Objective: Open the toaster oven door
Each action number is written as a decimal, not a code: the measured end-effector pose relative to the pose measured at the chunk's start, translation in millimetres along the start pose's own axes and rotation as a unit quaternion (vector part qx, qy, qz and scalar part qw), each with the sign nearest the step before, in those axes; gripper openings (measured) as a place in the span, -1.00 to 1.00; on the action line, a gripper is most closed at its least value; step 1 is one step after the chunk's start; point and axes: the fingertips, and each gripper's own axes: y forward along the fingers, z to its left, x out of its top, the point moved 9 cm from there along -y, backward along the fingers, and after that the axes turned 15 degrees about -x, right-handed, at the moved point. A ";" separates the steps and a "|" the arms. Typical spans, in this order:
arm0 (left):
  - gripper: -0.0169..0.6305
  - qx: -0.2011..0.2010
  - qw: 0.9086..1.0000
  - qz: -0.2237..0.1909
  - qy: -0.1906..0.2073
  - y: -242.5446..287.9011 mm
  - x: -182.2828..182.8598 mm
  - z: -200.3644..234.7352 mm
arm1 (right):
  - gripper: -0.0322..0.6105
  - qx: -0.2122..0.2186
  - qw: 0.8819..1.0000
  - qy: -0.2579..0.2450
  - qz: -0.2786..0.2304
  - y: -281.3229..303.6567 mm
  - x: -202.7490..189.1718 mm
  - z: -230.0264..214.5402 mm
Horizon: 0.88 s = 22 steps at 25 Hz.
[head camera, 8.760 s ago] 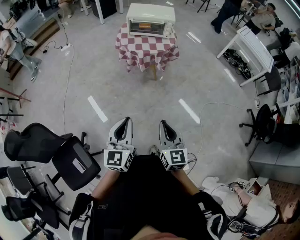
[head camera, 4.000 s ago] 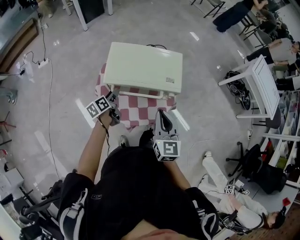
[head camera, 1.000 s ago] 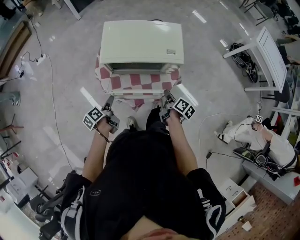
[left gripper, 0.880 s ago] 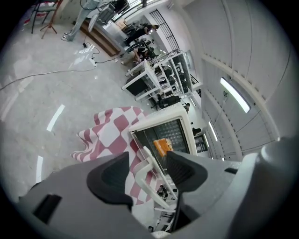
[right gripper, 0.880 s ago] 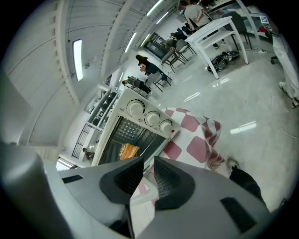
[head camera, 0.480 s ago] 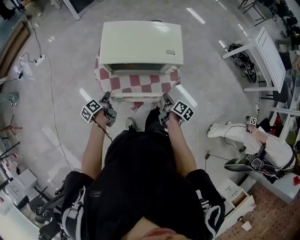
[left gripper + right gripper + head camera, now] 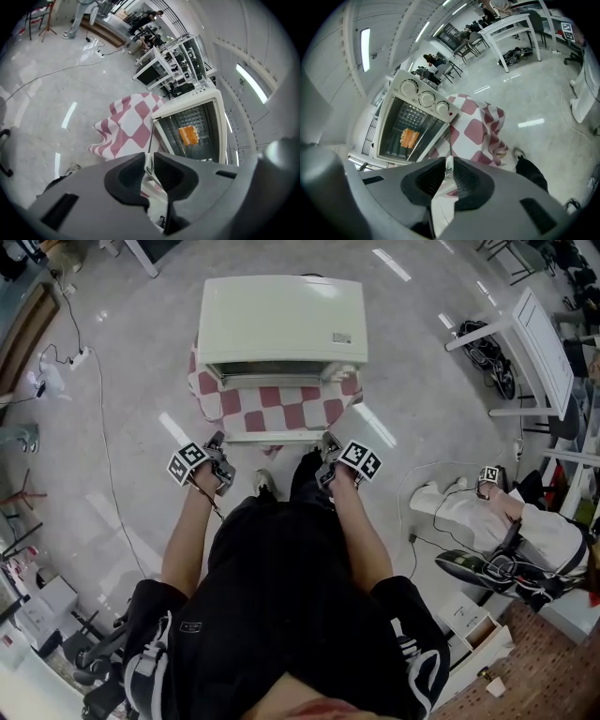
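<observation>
A cream toaster oven (image 7: 281, 320) is seen at the upper middle of the head view, set on a small table draped with a red-and-white checked cloth (image 7: 211, 399). Its glass door (image 7: 281, 407) is swung down toward the lower part of the frame and lies roughly flat, so the checks are seen through the pane. The door's white handle (image 7: 277, 437) runs across the frame just below the cloth.

The left gripper (image 7: 216, 448) is placed at the left end of the handle and the right gripper (image 7: 328, 448) at its right end, both just below the middle of the frame. In the left gripper view the jaws are closing, and a thin pale strip of the handle is pinched in the narrow gap between them at the lower middle. In the right gripper view the jaws are likewise closing, and the white end of the handle is clamped between them.

The oven's open cavity is shown in both gripper views, with an orange piece of food (image 7: 189, 135) on the rack inside. Three round knobs (image 7: 426, 98) are seen on the front panel at the upper left of the right gripper view. A white table (image 7: 544, 343) is seen at the right edge of the head view, well apart from the oven.
</observation>
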 end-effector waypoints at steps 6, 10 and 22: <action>-0.71 0.017 1.000 0.018 -0.010 7.1 -8.6 28.6 | -0.68 -0.034 0.999 -0.008 0.020 18.3 -11.1 -16.7; -0.67 0.024 0.999 0.026 -0.006 14.0 -12.4 41.5 | -0.67 -0.052 0.998 -0.007 0.024 28.4 -15.9 -24.8; -0.62 0.041 0.998 0.044 -0.001 23.5 -14.8 60.4 | -0.65 -0.085 0.995 -0.038 0.029 46.0 -20.0 -31.6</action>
